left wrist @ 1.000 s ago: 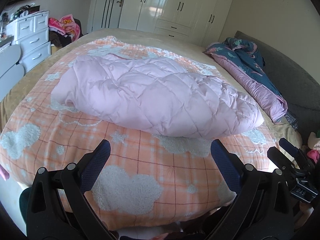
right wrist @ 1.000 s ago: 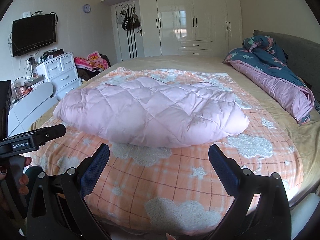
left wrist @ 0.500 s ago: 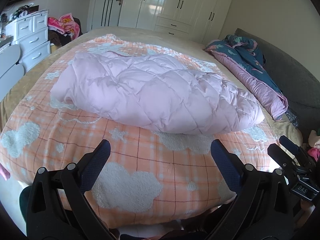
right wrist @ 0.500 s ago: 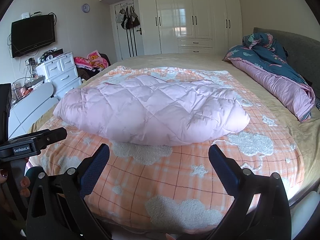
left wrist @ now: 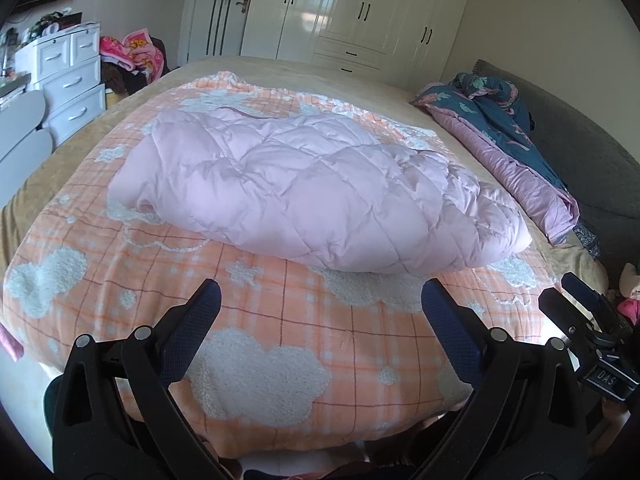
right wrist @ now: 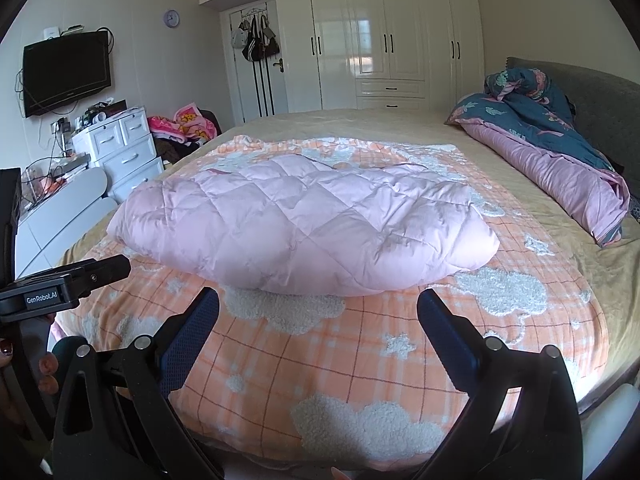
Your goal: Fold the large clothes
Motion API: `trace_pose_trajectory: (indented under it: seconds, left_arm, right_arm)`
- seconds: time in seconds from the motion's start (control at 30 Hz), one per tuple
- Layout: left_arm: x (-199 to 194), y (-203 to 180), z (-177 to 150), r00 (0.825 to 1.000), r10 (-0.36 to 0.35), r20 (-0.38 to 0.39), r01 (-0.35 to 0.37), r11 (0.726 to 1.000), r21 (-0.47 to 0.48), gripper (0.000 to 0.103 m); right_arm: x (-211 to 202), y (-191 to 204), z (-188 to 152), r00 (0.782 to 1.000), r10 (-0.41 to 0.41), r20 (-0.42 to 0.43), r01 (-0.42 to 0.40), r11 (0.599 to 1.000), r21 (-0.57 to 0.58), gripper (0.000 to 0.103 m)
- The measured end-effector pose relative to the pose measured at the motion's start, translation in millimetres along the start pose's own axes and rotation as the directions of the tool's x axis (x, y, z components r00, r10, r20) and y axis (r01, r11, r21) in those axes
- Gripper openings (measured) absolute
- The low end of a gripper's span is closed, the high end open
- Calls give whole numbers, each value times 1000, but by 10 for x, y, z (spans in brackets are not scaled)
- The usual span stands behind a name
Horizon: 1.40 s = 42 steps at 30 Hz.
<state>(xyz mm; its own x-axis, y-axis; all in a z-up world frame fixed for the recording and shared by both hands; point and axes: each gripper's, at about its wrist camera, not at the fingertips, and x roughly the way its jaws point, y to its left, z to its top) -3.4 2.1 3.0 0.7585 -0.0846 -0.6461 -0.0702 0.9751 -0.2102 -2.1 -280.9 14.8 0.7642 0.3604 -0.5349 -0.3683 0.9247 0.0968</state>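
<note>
Left wrist view: left gripper (left wrist: 320,308) spread wide, nothing between the pads, held over the near edge of the bed (left wrist: 224,68). Pink quilted coat (left wrist: 312,192) lies in a puffy bundle on the orange check blanket (left wrist: 280,340), mid-bed, well apart from the gripper. Its bulkiest roll points toward the bed's right edge, near the dark floral duvet (left wrist: 504,136) heaped along that side. Right gripper (left wrist: 576,308) shows at the frame's right margin, seen side-on.

Right wrist view: right gripper (right wrist: 318,312) also fully spread and holding nothing, low over the near edge. Coat (right wrist: 304,224) sits across the middle of the blanket (right wrist: 360,360); a dark-pink trim line shows on the far side, possibly a zip or collar, too small to say. A hand (right wrist: 24,368) grips the left gripper's handle at the left margin.

Judgement: coat looks already folded down, or close to it. Risks from here: down fill is springy, so the bundle may puff open once released; slick shell may slide out of a shallow pinch; a low grab could catch the blanket with the coat and drag both.
</note>
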Motion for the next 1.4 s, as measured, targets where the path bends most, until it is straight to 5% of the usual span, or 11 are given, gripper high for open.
trace_pose_trajectory:
  seconds: [1.4]
  left_arm:
    - [-40, 11, -28, 1000, 15, 9, -16, 1000, 19, 94]
  right_arm:
    - [-8, 21, 3, 1000, -1, -1, 1, 1000, -1, 99]
